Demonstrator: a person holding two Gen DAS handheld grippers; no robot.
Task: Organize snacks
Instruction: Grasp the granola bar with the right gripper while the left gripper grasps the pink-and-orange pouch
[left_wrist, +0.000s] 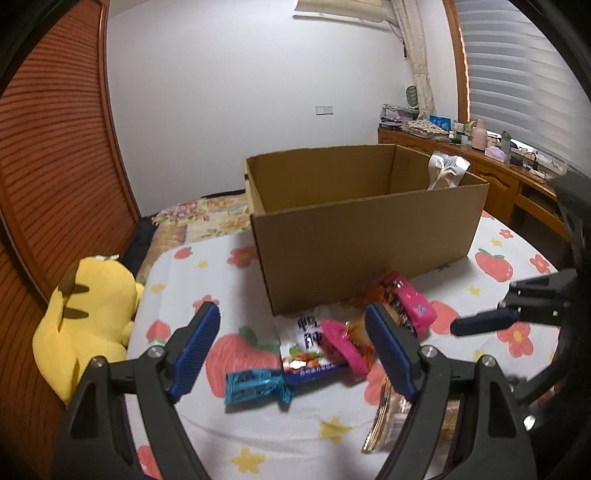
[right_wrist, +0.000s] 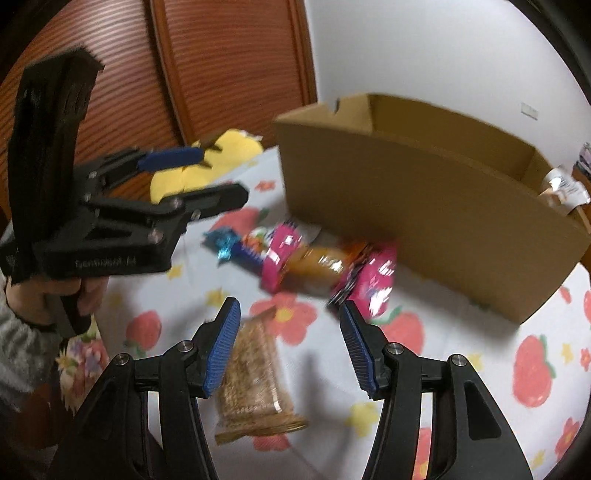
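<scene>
Bedroom w/ white wall, slatted wood doors; bed sheet (left_wrist: 491, 266) white w/ strawberry + flower print. Open cardboard box (left_wrist: 369, 236) sits on sheet, long axis running left-right in left cam, a white bag (left_wrist: 445, 170) standing in its far right corner. Yellow plush (left_wrist: 88, 325) off the sheet's left edge, well apart from the box.

Snacks lie in a loose pile just in front of the box's near wall: white pack (left_wrist: 306, 343) w/ Chinese print (too blurred to read), pink pack (left_wrist: 341, 345) lying across it, orange pack (right_wrist: 325, 266), 2nd pink pack (left_wrist: 415, 302) pointing toward the box, blue wrapper (left_wrist: 255, 386) at the left end. Tan cracker pack (right_wrist: 255, 376) nearer the cams, long axis roughly toward the pile.

Left gripper (left_wrist: 291, 350) spread wide, hovering over the pile, nothing held; its body carries white lettering, unreadable in the blur. Right gripper (right_wrist: 290, 347) also wide, empty, above the cracker pack's far end. Bare sheet to the right of the pile and beside the box
</scene>
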